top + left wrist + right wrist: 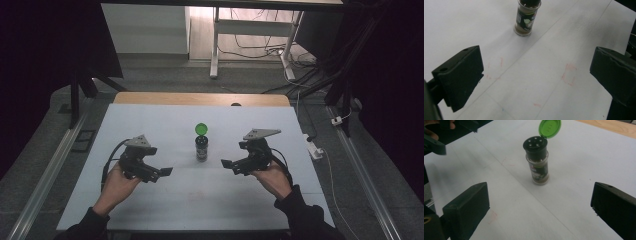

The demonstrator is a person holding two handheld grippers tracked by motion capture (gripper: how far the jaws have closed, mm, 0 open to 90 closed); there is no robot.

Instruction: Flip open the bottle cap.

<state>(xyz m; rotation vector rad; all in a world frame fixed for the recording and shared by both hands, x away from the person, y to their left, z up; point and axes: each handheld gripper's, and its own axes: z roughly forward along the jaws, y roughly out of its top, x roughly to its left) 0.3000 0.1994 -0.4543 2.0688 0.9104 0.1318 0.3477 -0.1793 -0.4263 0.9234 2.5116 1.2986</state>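
A small spice jar (201, 148) stands upright in the middle of the white table (150, 205). Its green flip lid (201, 129) is swung up, baring a black shaker top with holes (535, 144). In the right gripper view the jar (539, 168) stands ahead, between the jaws but well beyond them. In the left gripper view the jar (526, 20) sits far ahead. My left gripper (161, 174) is held left of the jar, open and empty. My right gripper (229, 165) is held right of the jar, open and empty too.
Faint red marks (569, 75) and thin lines cross the table sheet. A wooden strip (200, 98) edges the far side. Beyond it are a floor with cables (260, 47), desk legs (215, 45) and a power strip (313, 148) at the right.
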